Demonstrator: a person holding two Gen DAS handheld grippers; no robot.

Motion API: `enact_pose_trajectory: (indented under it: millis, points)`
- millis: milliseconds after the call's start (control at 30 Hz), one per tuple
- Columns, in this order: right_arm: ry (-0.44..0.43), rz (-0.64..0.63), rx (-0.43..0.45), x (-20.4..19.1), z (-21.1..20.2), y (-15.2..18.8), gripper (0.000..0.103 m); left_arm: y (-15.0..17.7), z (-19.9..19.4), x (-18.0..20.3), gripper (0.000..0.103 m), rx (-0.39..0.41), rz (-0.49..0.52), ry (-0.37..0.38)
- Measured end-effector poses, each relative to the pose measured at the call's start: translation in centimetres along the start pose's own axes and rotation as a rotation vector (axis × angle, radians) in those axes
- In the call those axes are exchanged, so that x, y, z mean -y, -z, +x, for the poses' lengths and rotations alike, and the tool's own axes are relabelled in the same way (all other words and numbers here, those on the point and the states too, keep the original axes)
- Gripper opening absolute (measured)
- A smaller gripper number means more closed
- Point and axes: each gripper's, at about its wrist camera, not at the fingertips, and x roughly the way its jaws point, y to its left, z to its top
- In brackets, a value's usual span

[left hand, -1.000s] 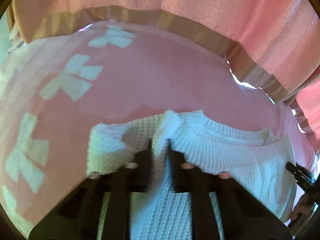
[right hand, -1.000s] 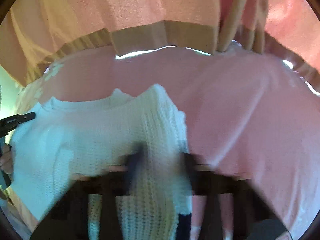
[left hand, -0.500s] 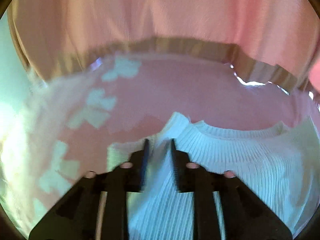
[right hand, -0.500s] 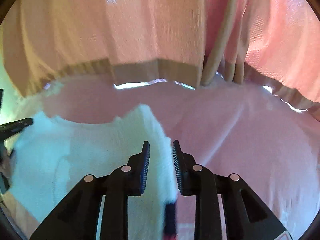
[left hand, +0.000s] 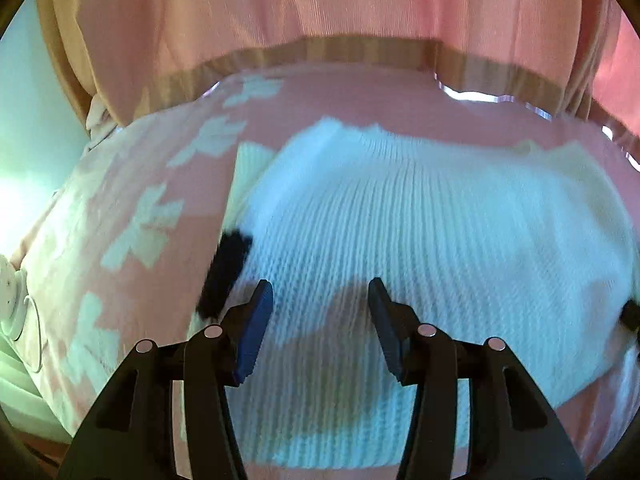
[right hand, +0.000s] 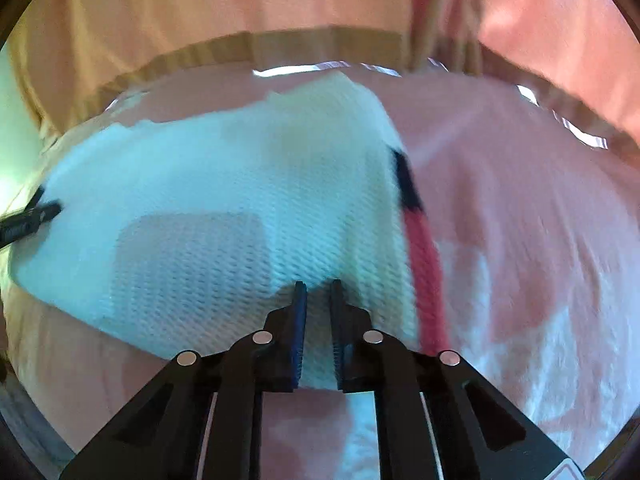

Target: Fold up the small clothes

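Note:
A small white knit sweater (left hand: 420, 240) lies flat on a pink blanket (left hand: 132, 184) with white bow shapes. It has a black patch (left hand: 226, 268) at its left edge. My left gripper (left hand: 320, 300) is open and empty just above the sweater's near part. In the right wrist view the sweater (right hand: 224, 208) shows a black and red stripe (right hand: 418, 248) along its right edge. My right gripper (right hand: 319, 292) has its jaws close together over the sweater's near edge; no cloth shows between them. The left gripper's tip (right hand: 30, 220) shows at the far left.
A pink curtain with a tan hem (left hand: 360, 48) hangs behind the blanket. A white device with a cord (left hand: 12, 300) lies at the blanket's left edge. The pink blanket (right hand: 520, 240) spreads to the right of the sweater.
Both grippers let go of the sweater's shoulders and pulled back toward me. The sweater now lies flat. The left jaws opened wide; the right jaws stay narrow.

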Motion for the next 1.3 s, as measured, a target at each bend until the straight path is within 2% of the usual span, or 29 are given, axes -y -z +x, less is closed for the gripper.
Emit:
enact_pose_trajectory:
  millis: [67, 167, 233, 367, 500, 533, 600, 667, 733, 833, 900, 933, 1000, 1067, 1133, 1233, 1300]
  points:
    - [-0.030, 0.056, 0.003, 1.0, -0.5, 0.1, 0.000, 0.4, -0.3, 0.4, 0.049, 0.023, 0.026, -0.025]
    - [-0.020, 0.046, 0.042, 0.7, -1.9, 0.6, 0.001, 0.5, -0.8, 0.4, 0.048, 0.028, 0.004, -0.026]
    - [0.016, 0.034, -0.016, 0.8, -0.6, 1.0, 0.001, 0.7, -1.0, 0.4, 0.048, 0.025, -0.013, -0.027]
    - [0.000, 0.068, 0.012, 1.4, -1.5, 0.8, 0.001, 0.8, -1.4, 0.5, 0.048, 0.027, -0.027, -0.034]
    - [0.027, 0.119, 0.078, 3.0, -3.4, 0.8, 0.015, 1.2, -2.0, -0.2, 0.049, 0.030, -0.061, -0.017]
    - [0.044, 0.145, 0.077, 3.7, -3.4, 0.7, 0.032, 1.4, -2.2, -0.4, 0.051, 0.030, -0.076, -0.009]
    - [0.069, 0.175, 0.063, 4.6, -3.3, 0.7, 0.047, 1.7, -2.7, -1.2, 0.056, 0.032, -0.116, 0.016]
    - [0.028, 0.202, 0.039, 5.2, -3.1, 1.0, 0.048, 2.2, -3.3, -2.2, 0.062, 0.040, -0.167, 0.039]
    - [0.001, 0.218, 0.021, 5.4, -2.6, 1.1, 0.053, 2.8, -3.5, -3.5, 0.063, 0.036, -0.246, 0.088]
    - [-0.038, 0.239, -0.010, 5.4, -1.9, 1.6, 0.054, 3.8, -3.3, -5.3, 0.063, 0.025, -0.368, 0.134]
    - [-0.074, 0.250, -0.017, 5.2, -1.6, 1.8, 0.054, 4.2, -4.0, -6.3, 0.063, 0.071, -0.437, 0.149]
    - [-0.087, 0.258, -0.022, 5.1, -1.4, 1.8, 0.055, 4.3, -4.6, -6.5, 0.063, 0.103, -0.454, 0.142]
    - [-0.123, 0.268, -0.031, 5.0, -1.1, 2.0, 0.055, 4.6, -5.5, -7.1, 0.071, 0.157, -0.483, 0.101]
    - [-0.163, 0.284, -0.049, 4.6, -0.5, 2.2, 0.058, 5.3, -5.7, -7.9, 0.075, 0.171, -0.536, 0.099]
    - [-0.154, 0.270, -0.035, 4.1, -0.4, 2.3, 0.060, 5.6, -4.6, -8.4, 0.076, 0.124, -0.567, 0.132]
    - [-0.159, 0.269, -0.026, 3.5, -0.2, 2.0, 0.060, 6.3, -1.9, -8.4, 0.076, -0.015, -0.614, 0.193]
    - [-0.173, 0.276, -0.017, 3.3, -0.2, 1.9, 0.058, 6.6, -1.0, -8.5, 0.077, -0.047, -0.651, 0.226]
